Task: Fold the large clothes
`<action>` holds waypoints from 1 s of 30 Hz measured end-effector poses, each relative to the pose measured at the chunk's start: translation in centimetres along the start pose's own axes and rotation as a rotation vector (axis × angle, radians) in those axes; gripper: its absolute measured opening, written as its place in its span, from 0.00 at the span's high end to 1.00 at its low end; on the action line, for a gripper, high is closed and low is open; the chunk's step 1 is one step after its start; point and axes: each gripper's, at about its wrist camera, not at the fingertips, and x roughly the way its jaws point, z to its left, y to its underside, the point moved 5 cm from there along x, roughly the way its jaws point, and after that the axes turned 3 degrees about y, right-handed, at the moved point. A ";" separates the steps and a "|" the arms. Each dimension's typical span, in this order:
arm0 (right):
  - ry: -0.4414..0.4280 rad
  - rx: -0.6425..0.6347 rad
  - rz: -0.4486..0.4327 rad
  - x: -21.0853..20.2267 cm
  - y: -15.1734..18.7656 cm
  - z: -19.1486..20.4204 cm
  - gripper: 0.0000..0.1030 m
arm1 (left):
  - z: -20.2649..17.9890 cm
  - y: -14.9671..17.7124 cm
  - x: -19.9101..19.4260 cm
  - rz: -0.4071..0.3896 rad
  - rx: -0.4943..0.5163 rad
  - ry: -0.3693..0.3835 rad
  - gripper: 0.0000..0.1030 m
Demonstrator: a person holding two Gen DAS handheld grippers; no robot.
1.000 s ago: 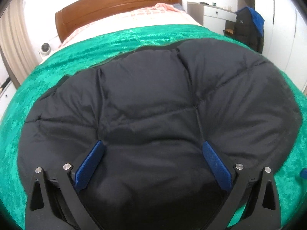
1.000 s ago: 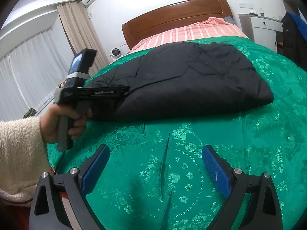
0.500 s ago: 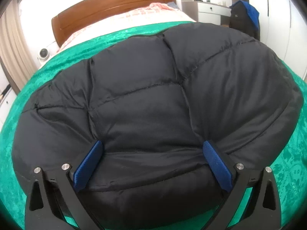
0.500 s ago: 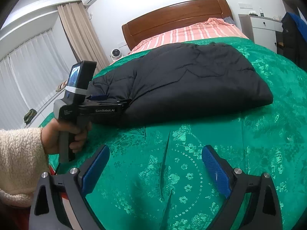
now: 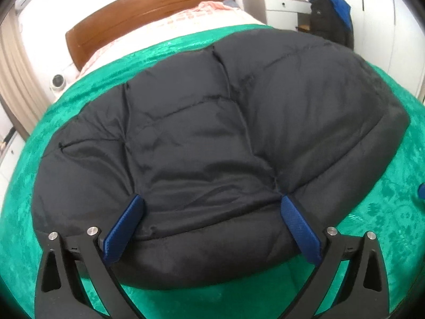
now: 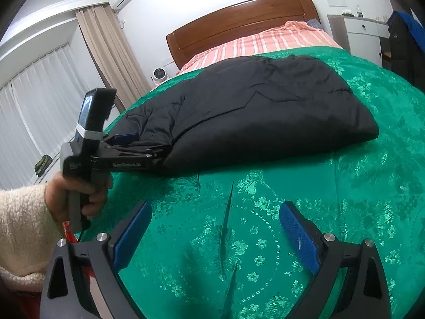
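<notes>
A black quilted puffer jacket [image 5: 212,138] lies folded in a thick bundle on the green bedspread [image 5: 87,87]. My left gripper [image 5: 209,207] is open, its blue pads spread wide against the near edge of the jacket, gripping nothing. In the right wrist view the jacket [image 6: 265,111] lies across the middle of the bed, with the left gripper [image 6: 148,146] at its left end. My right gripper [image 6: 215,218] is open and empty, over the bare green bedspread [image 6: 345,199] well in front of the jacket.
A wooden headboard [image 6: 239,24] and a pink striped sheet [image 6: 265,45] are at the far end of the bed. A white dresser [image 6: 364,37] with a dark coat [image 6: 403,42] stands at the right. Curtains [image 6: 111,61] hang at the left.
My left gripper has drawn back toward the jacket's near edge, so more green bedspread shows below it. The right gripper has stayed still and open.
</notes>
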 end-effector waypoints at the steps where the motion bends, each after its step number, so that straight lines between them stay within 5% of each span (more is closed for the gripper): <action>1: 0.002 -0.004 0.002 0.0 0.0 0.0 0.07 | 0.1 0.1 0.1 0.000 -0.007 0.001 0.00; 13: 0.002 0.001 0.013 0.2 0.1 0.1 0.07 | -0.3 0.0 -0.5 0.016 0.004 -0.003 0.01; 17: -0.004 0.012 0.011 0.0 0.1 -0.1 0.07 | -0.2 -0.9 -1.9 0.050 -0.001 0.050 0.01; 24: -0.029 0.047 0.020 0.2 0.0 -0.7 0.07 | 3.9 -8.0 -2.8 -0.005 -0.138 0.091 0.01; 30: -0.029 0.070 0.028 0.4 0.1 -1.3 0.07 | 5.3 -13.6 1.7 -0.004 -0.160 0.067 0.01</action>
